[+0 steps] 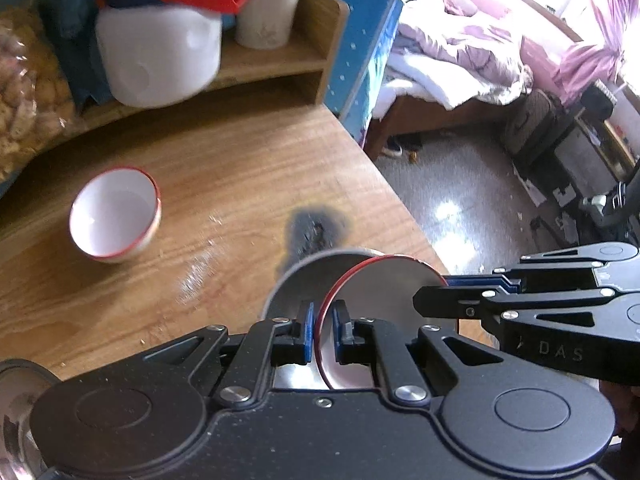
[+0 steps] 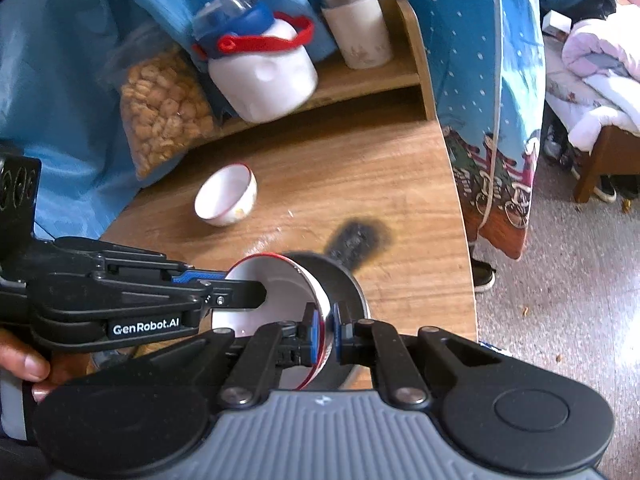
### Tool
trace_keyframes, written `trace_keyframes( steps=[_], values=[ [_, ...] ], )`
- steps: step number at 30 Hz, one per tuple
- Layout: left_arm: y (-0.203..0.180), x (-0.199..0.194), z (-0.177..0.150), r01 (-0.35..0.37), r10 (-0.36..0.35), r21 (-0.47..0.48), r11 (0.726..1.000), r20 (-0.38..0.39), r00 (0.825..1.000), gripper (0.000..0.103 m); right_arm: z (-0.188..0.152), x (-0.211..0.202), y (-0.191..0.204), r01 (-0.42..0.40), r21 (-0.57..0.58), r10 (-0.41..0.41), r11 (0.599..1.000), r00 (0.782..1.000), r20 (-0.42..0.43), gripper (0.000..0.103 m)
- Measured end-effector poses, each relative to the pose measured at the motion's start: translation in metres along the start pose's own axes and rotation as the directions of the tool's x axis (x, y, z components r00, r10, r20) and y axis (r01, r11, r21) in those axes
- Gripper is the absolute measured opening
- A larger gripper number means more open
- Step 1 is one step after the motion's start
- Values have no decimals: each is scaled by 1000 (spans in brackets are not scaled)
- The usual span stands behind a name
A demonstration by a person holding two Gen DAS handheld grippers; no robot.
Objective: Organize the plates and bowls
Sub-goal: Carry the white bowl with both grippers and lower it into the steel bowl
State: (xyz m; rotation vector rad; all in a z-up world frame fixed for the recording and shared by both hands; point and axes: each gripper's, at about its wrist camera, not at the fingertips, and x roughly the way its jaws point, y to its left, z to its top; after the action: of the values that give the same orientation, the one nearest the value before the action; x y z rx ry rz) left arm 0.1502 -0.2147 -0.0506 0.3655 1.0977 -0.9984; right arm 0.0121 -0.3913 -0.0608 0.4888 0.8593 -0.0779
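The red-rimmed white bowl [image 2: 276,300], glossy inside and tilted on its side, sits nested in a shallow steel dish [image 2: 344,292] just above the wooden counter [image 2: 400,184] near its rounded edge. The right gripper [image 2: 325,332] is clenched on it: its blue-padded fingers [image 2: 313,334] pinch the near rim, one pad inside the bowl and one outside against the steel. From the left wrist view, the left gripper [image 1: 322,334] is likewise clamped on a red rim of the same bowl [image 1: 384,288], blue pads on either side of the thin wall, with the grey steel dish [image 1: 304,284] showing behind it; in the right wrist view the left gripper's black finger [image 2: 240,294] reaches across the bowl's mouth. So both grippers hold the bowl at once, from different sides of its rim. Just beyond lies a dark scorch mark [image 2: 356,236] on the wood. Farther back and to the left, a second red-rimmed white bowl [image 2: 226,196] rests on the counter, leaning over, well apart from both grippers. Behind it stand a clear bag of puffed snacks [image 2: 164,112], a white jug with blue lid and red handle [image 2: 260,68], and a white canister [image 2: 356,28] on a low wooden shelf [image 2: 404,76].
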Motion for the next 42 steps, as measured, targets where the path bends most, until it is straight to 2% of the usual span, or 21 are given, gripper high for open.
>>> trace_keyframes(
  steps=[4,24,36,42],
  values=[
    [1,6,-4,12,-13,-25,1000,-28,1000,9,-2,2,-7,-5,16,6,1000,1000,-19,9],
    [10,18,-13,-61,51,-122,991,-80,995,8,4,28,-6,-56,-1,56,998,993,-100,10],
    [12,22,-13,-91,76,-159,983,-95,993,8,5,36,-7,-53,-8,52,999,992,-115,10],
    [17,22,-14,-89,72,-191,978,-93,993,9,6,37,-3,-37,-33,34,999,996,-86,11]
  ],
)
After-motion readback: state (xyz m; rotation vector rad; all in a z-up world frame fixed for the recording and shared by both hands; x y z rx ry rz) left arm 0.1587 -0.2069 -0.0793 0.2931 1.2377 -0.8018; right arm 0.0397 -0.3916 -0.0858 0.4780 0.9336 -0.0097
